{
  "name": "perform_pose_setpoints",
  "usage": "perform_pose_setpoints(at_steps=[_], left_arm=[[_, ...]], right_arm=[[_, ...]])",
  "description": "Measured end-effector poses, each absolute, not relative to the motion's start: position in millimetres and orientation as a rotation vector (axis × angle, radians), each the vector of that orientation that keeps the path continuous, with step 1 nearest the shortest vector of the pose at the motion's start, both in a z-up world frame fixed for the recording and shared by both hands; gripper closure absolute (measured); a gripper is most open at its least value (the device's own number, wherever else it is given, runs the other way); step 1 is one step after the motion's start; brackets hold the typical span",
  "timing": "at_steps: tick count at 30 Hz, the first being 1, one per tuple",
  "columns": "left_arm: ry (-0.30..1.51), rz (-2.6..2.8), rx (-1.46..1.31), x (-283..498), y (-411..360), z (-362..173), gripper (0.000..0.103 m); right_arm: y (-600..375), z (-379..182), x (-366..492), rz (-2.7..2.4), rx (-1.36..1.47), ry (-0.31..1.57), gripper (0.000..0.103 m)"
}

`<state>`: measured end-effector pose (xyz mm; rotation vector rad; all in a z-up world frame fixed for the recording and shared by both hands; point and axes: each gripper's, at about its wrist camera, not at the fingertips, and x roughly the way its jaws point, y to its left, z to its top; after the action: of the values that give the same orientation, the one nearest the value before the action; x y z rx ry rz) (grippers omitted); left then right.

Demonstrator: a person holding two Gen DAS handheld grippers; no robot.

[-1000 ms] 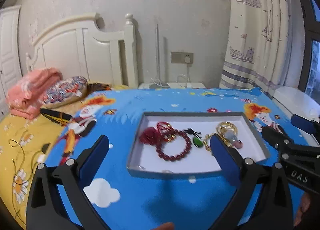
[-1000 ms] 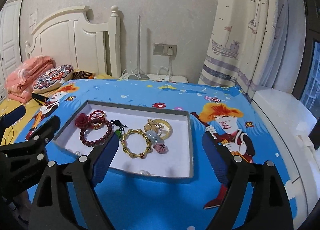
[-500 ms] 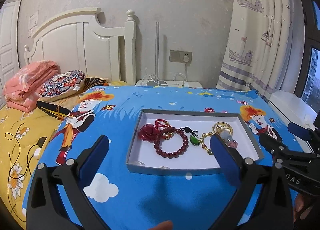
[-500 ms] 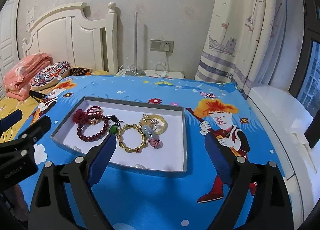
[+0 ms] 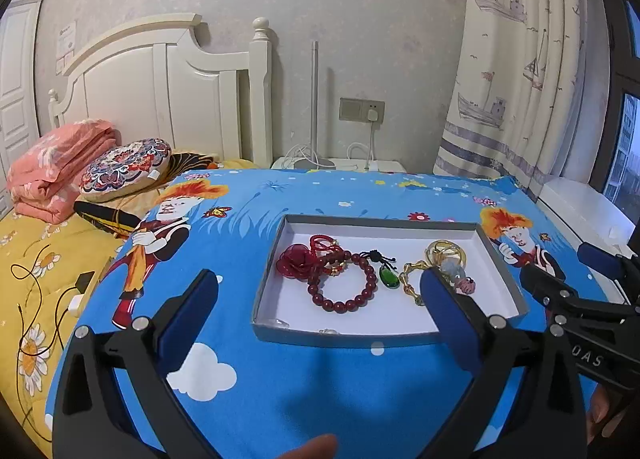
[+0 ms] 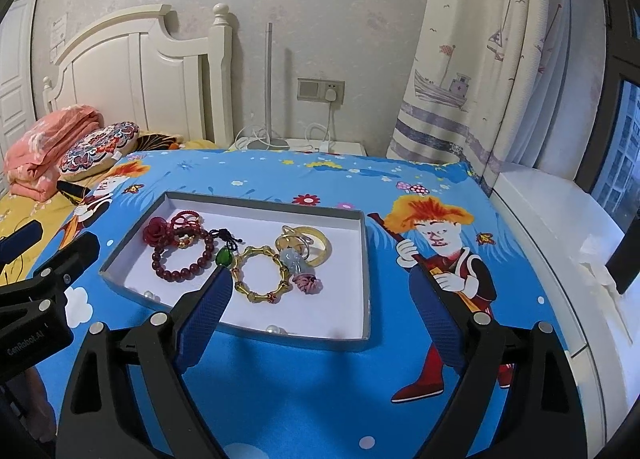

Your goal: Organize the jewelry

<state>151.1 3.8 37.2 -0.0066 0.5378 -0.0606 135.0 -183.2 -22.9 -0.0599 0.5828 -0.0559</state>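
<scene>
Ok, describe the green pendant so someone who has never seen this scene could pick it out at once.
On the blue cartoon-print cloth lies a shallow grey tray with a white floor, holding jewelry. Near its middle, between the dark red bead bracelet and the gold bamboo-link bracelet, lies the green pendant. It is the only green piece, a small glossy drop on a black knotted cord.

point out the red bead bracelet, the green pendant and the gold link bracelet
red bead bracelet point(image 5: 345, 304), left wrist view, on its near beads
green pendant point(image 5: 389, 277), left wrist view, on the green stone
gold link bracelet point(image 6: 261, 296), right wrist view, on its near links
</scene>
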Motion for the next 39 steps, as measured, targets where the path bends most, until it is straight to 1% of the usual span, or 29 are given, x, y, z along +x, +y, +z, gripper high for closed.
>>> perform_pose_setpoints(at_steps=[39], left_arm=[[0.557, -0.051, 0.001, 152.3, 3.3, 36.6, 0.005]], right_arm=[[-180.6, -24.0, 134.1, -0.068, -0.075, 0.604, 0.019]])
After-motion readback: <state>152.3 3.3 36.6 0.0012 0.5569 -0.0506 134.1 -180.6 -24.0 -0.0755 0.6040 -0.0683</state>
